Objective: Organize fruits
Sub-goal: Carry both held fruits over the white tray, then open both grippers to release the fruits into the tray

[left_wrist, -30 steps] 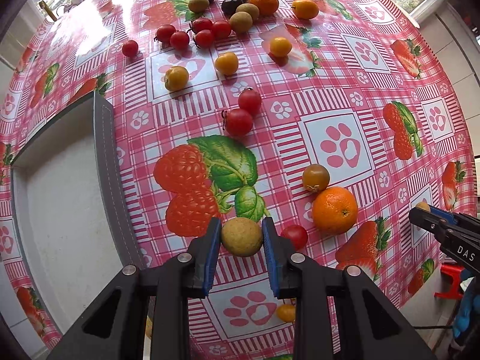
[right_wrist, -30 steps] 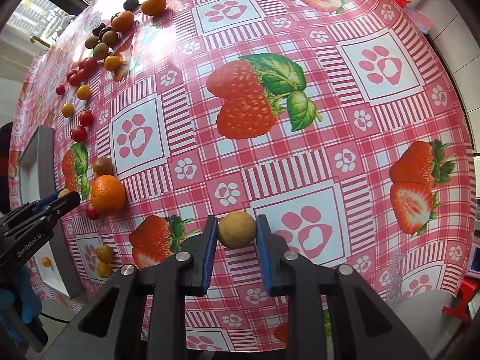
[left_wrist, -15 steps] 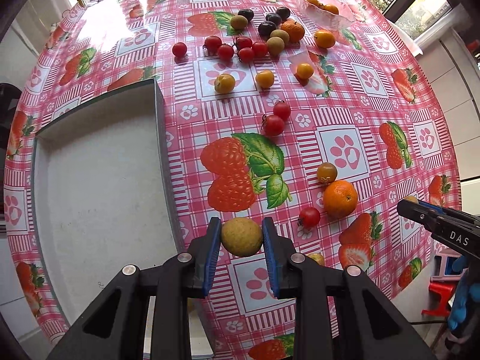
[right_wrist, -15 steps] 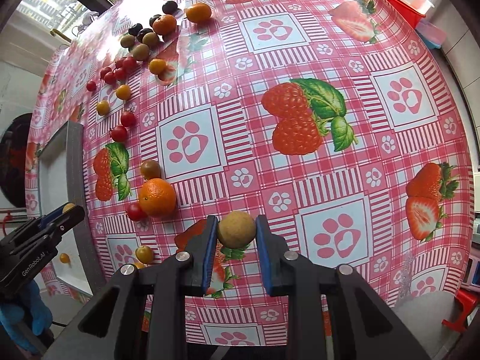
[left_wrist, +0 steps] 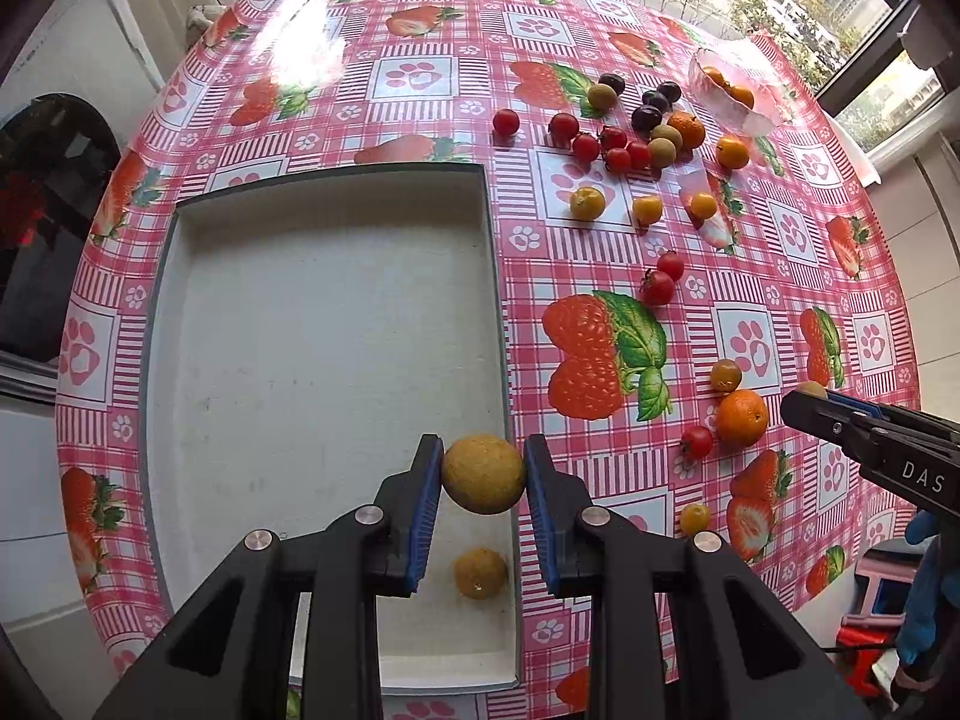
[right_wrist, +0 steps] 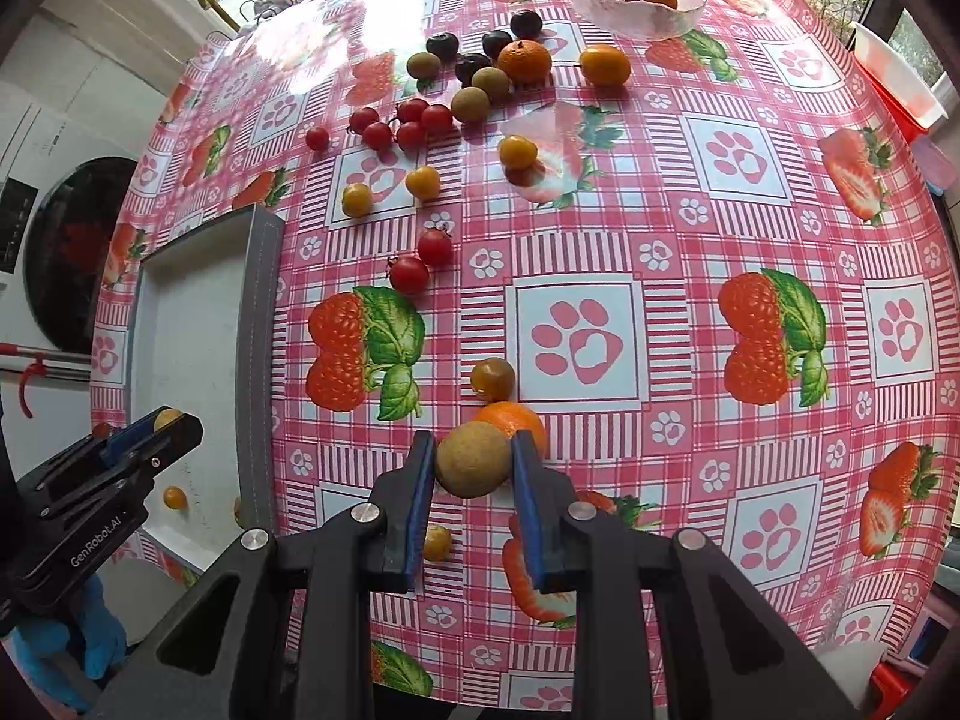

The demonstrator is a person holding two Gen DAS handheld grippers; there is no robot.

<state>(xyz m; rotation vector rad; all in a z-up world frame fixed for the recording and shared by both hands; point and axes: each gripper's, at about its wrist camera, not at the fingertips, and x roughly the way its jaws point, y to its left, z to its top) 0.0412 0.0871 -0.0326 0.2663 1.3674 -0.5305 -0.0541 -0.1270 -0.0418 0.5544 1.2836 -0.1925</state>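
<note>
Now carried over the white tray [left_wrist: 198,300], the left gripper [left_wrist: 483,483] clamps a yellow-brown fruit [left_wrist: 483,474] above one yellow fruit [left_wrist: 479,573] lying near. Right gripper [right_wrist: 472,468] grips a brownish fruit [right_wrist: 471,459] over the strawberry tablecloth [right_wrist: 720,228]; far off, a glass bowl [right_wrist: 630,18] holds orange fruits.

White letters "DAS" on black body of right gripper [left_wrist: 804,405] in left wrist view, white "GenRobot.AI" along black body of left gripper [right_wrist: 174,423] in right wrist view
</note>
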